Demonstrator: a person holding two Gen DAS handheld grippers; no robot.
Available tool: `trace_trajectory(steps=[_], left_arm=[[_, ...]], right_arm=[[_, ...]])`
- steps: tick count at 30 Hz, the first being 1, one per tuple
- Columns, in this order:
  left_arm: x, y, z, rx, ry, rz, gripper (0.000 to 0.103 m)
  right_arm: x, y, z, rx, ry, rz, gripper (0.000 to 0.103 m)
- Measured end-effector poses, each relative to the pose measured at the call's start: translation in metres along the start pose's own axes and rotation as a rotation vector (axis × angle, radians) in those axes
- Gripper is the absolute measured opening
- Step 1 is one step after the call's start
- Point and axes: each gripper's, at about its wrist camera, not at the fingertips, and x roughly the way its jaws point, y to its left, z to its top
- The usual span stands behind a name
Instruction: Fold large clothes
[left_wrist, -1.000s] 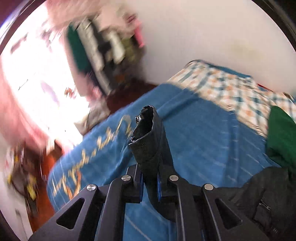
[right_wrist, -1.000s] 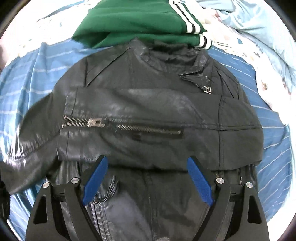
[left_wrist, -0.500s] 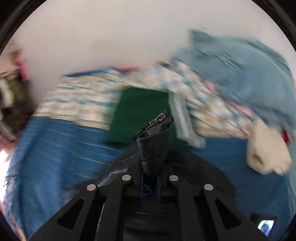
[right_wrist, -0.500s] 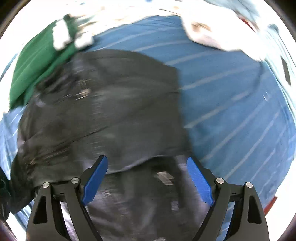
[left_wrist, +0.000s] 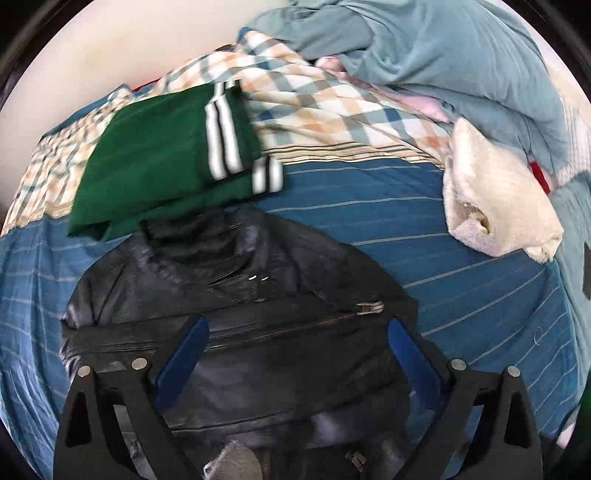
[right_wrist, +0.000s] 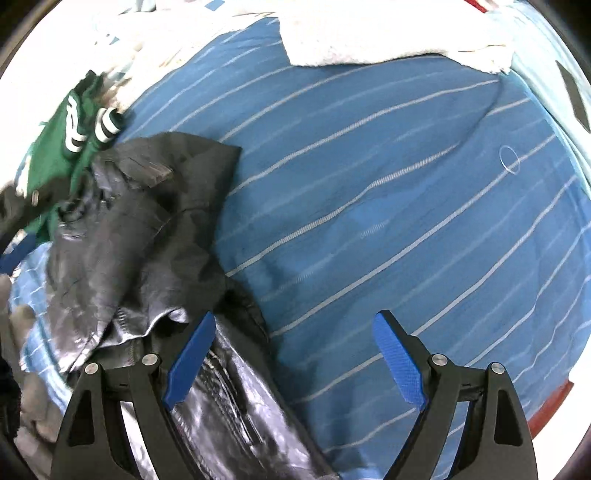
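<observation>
Blue striped bedsheet (left_wrist: 424, 236) — black leather jacket (left_wrist: 236, 295) (sleeves folded across).

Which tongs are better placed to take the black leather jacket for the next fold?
Probably left: the left tongs hang open directly over the black leather jacket; the open right tongs mostly face striped blue sheet.

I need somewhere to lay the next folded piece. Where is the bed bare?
Bare striped blue sheet lies between the black leather jacket and the cream fleece. Crowded: green garment touches the jacket's collar; bedding piles behind.
</observation>
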Motion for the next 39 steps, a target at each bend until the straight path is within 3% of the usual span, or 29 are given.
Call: trace_trajectory(steps=[3, 4, 5, 6, 10, 13, 14, 15, 19, 22, 24, 26, 29, 31, 32, 34, 39], left_arm=[[-0.02, 0.04, -0.02, -0.078, 0.025, 0.067, 0.099], [-0.024, 0.054, -0.029, -0.105, 0.032, 0.098, 0.099], [-0.03, 0.074, -0.042, -0.143, 0.046, 0.154, 0.099], [-0.032, 0.089, -0.053, -0.17, 0.061, 0.197, 0.099], [-0.02, 0.153, -0.107, -0.22, 0.172, 0.418, 0.099], [-0.004, 0.187, -0.138, -0.26, 0.238, 0.513, 0.099], [-0.005, 0.194, -0.144, -0.274, 0.248, 0.534, 0.1], [-0.01, 0.201, -0.151, -0.308, 0.247, 0.554, 0.099], [-0.039, 0.207, -0.176, -0.423, 0.224, 0.569, 0.099], [-0.046, 0.208, -0.189, -0.503, 0.259, 0.555, 0.099], [-0.047, 0.202, -0.189, -0.519, 0.256, 0.541, 0.099], [-0.043, 0.196, -0.177, -0.494, 0.236, 0.544, 0.1], [-0.034, 0.195, -0.161, -0.464, 0.209, 0.561, 0.1], [-0.025, 0.194, -0.152, -0.433, 0.206, 0.588, 0.1], [-0.023, 0.195, -0.152, -0.417, 0.201, 0.599, 0.1], [-0.013, 0.197, -0.156, -0.369, 0.195, 0.623, 0.099], [0.033, 0.206, -0.186, -0.247, 0.288, 0.697, 0.1]], right_arm=[[-0.015, 0.0, 0.012, 0.012, -0.006, 0.101, 0.088], [-0.015, 0.003, 0.019, 0.015, -0.005, 0.149, 0.079], [-0.014, 0.008, 0.025, 0.011, 0.002, 0.178, 0.062], [-0.01, 0.016, 0.032, 0.001, 0.017, 0.208, 0.056], [0.024, 0.055, 0.067, -0.025, 0.071, 0.294, 0.056], [0.063, 0.086, 0.085, -0.08, 0.152, 0.292, 0.056], [0.074, 0.099, 0.088, -0.124, 0.153, 0.236, 0.041], [0.077, 0.106, 0.088, -0.157, 0.125, 0.179, 0.02], [0.041, 0.125, 0.078, -0.232, 0.002, 0.137, 0.01], [0.008, 0.122, 0.065, -0.219, -0.034, 0.166, 0.009], [-0.001, 0.113, 0.059, -0.175, -0.002, 0.17, 0.009], [0.011, 0.105, 0.056, -0.169, 0.048, 0.14, 0.009], [0.06, 0.092, 0.055, -0.179, 0.18, 0.046, 0.012], [0.068, 0.083, 0.06, -0.146, 0.217, 0.087, 0.018], [0.059, 0.079, 0.061, -0.137, 0.189, 0.122, 0.024], [0.037, 0.072, 0.059, -0.177, 0.115, 0.112, 0.04], [0.044, 0.067, 0.031, -0.308, 0.18, 0.108, 0.042]])
